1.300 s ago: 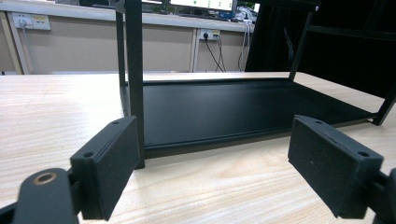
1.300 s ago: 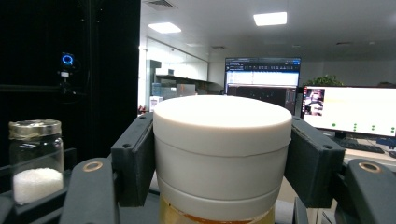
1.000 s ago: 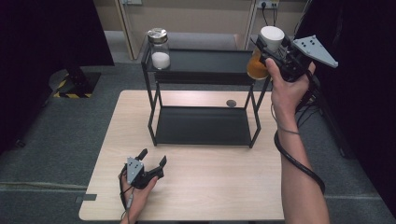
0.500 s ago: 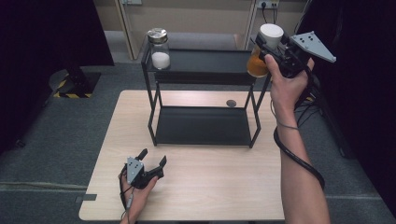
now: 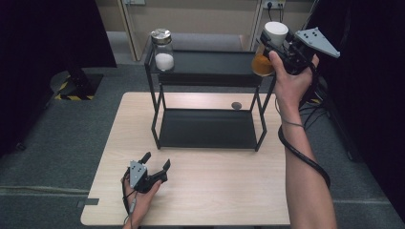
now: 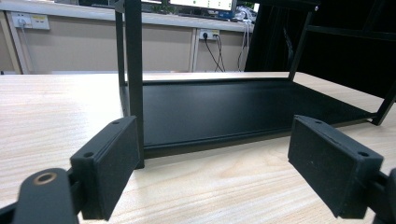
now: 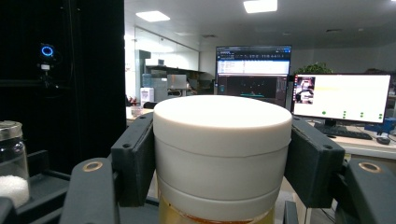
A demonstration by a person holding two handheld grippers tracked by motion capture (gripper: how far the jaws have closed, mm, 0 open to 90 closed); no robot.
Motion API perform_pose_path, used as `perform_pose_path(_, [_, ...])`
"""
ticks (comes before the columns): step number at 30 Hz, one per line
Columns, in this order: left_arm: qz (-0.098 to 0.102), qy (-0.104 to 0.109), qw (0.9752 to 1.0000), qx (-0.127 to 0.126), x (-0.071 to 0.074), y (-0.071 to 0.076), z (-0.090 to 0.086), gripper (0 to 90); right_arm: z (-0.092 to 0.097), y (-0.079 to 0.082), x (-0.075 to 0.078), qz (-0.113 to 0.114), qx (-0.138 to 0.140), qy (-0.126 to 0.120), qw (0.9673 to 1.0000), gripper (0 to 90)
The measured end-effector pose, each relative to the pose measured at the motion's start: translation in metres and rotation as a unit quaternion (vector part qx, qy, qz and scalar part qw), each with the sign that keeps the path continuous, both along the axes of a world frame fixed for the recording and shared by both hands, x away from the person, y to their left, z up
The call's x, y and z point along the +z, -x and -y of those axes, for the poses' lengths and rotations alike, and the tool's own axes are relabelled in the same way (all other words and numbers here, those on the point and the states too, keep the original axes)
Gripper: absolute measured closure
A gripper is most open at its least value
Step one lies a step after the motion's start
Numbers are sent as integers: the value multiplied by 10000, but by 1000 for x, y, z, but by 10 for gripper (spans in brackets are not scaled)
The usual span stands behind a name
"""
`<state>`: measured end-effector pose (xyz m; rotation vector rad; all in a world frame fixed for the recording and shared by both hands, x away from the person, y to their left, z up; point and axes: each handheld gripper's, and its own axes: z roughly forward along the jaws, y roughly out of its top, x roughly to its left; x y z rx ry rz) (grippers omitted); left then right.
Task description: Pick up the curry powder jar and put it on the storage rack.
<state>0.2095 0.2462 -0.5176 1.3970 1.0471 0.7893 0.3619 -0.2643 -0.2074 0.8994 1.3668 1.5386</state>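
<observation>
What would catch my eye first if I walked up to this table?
The right gripper, raised at the black rack's top right corner, clamps a white-lidded jar of orange stuff. A glass jar of white powder stands on the top shelf's left end, while the left gripper rests open on the wooden table.

A two-tier rack (image 5: pixel 208 95) stands on the far half of the worktop (image 5: pixel 215 191), and a small disc (image 5: pixel 236 105) lies on the worktop just behind its lower shelf. A jar (image 5: pixel 163 50) sits at the left end of the top shelf, while a second jar (image 5: pixel 269 50) is held at the right end by the right hand-held gripper (image 5: pixel 274 45). The left hand-held gripper (image 5: pixel 156 161) rests low on the near left of the worktop, in front of the rack and well apart from it.
</observation>
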Motion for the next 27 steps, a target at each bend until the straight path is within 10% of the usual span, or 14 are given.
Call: perform_pose_path(27, [5, -14, 10000, -29, 0, 0, 0, 161, -11, -29, 6, -240, -105, 111, 9996, 339])
